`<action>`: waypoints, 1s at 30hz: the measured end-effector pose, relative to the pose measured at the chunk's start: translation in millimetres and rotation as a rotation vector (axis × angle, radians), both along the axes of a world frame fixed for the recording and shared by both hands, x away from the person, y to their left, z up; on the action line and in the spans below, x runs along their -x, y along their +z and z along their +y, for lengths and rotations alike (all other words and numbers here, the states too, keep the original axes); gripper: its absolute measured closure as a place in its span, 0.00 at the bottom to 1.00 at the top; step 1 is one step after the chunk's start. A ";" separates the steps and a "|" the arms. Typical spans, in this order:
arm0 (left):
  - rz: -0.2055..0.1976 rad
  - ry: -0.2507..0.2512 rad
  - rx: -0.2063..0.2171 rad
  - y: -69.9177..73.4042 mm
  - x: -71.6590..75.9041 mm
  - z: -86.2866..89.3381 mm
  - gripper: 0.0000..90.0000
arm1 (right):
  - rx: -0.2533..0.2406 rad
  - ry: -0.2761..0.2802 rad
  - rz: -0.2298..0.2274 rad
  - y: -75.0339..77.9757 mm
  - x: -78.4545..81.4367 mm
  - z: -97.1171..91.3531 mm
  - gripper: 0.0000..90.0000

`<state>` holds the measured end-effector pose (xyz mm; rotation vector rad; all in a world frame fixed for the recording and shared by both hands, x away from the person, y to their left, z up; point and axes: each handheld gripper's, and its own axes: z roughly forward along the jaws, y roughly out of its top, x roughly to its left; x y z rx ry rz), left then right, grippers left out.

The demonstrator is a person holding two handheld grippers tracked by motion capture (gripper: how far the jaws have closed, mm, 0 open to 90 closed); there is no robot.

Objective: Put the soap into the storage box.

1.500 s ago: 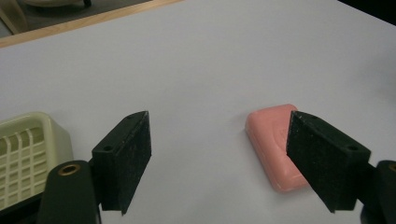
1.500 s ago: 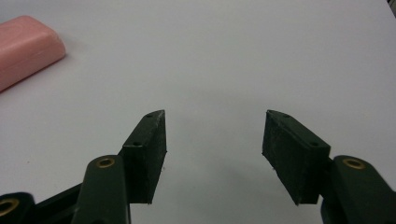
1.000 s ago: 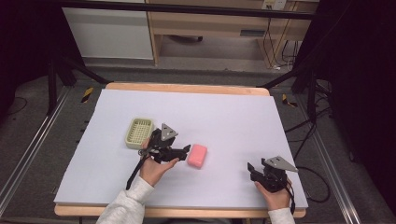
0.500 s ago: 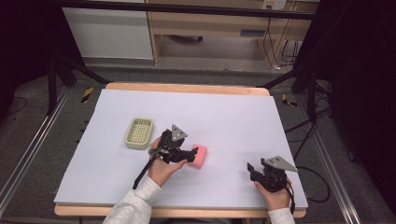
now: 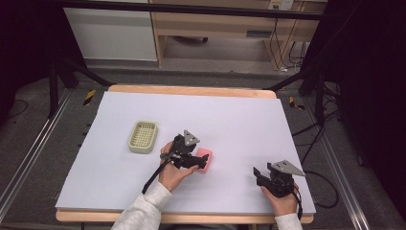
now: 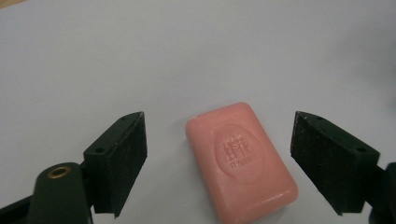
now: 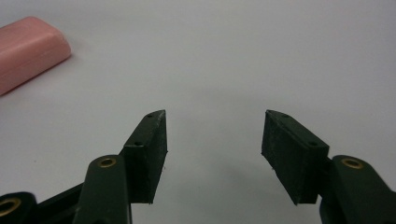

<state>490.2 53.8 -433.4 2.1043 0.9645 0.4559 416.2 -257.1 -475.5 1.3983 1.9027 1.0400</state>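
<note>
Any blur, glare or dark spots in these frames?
High view: even light on the white table, surroundings dark. Left gripper view: pink soap bar sharp enough to show its embossed stamp, no glare. Right gripper view: soap bar soft at the corner, faint shadow under the jaws.

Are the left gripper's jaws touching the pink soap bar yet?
Apart. In the left gripper view the left gripper has just been opening its jaws; the pink soap bar lies between them with bare table on both sides.

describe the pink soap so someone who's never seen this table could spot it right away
On the pale sheet covering the table, look near the middle front, just right of the green slotted soap dish. The pink soap bar lies flat there between the open jaws of the left claw, untouched. It is the only pink thing, rounded, with a stamped oval on top.
</note>
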 end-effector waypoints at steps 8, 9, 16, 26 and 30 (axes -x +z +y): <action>0.013 -0.007 -0.022 -5.4 -1.8 -8.1 0.20 | -0.002 0.001 0.005 -0.1 -0.1 0.3 0.45; 0.014 -0.005 -0.023 -5.8 -1.9 -9.0 0.20 | -0.002 0.002 0.004 0.0 -0.1 0.3 0.45; 0.030 -0.010 -0.036 -10.6 -4.2 -14.0 0.19 | -0.003 0.002 0.005 0.0 -0.1 0.3 0.45; 0.047 -0.019 -0.061 -18.3 -5.5 -21.7 0.19 | -0.006 0.004 0.009 0.1 -0.2 0.7 0.45; 0.057 -0.018 -0.074 -20.3 -6.5 -22.9 0.19 | -0.006 0.005 0.010 0.0 -0.3 0.6 0.45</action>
